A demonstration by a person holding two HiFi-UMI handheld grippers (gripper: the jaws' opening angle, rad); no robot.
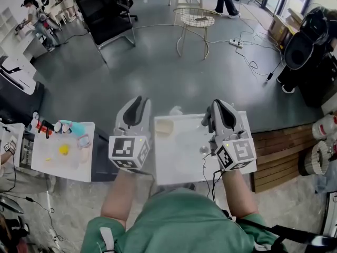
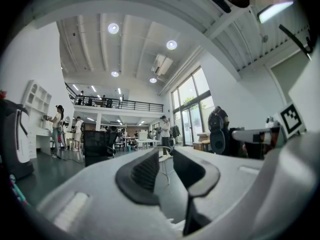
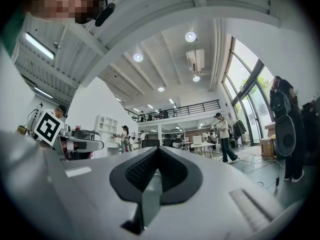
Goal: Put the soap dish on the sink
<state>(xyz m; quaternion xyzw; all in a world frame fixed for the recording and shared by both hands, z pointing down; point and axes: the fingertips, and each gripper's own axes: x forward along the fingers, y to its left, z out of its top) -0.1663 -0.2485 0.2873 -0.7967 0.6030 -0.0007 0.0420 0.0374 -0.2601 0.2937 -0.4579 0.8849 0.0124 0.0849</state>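
Observation:
A cream soap dish (image 1: pixel 164 126) lies at the far left corner of the white sink top (image 1: pixel 179 157), in the head view only. My left gripper (image 1: pixel 138 104) is held up at the sink's left edge, just left of the dish and not touching it. A narrow gap shows between its jaws (image 2: pixel 165 157), with nothing in it. My right gripper (image 1: pixel 221 109) is raised over the sink's far right side, shut and empty (image 3: pixel 157 153). Both gripper views look out level across the room, so neither shows dish or sink.
A small white table (image 1: pixel 47 165) with toiletries stands to the left. A wooden pallet (image 1: pixel 281 152) lies to the right. Farther off are a black chair (image 1: pixel 105 15), a round wire table (image 1: pixel 194 19), floor cables (image 1: pixel 247 49) and people at the back.

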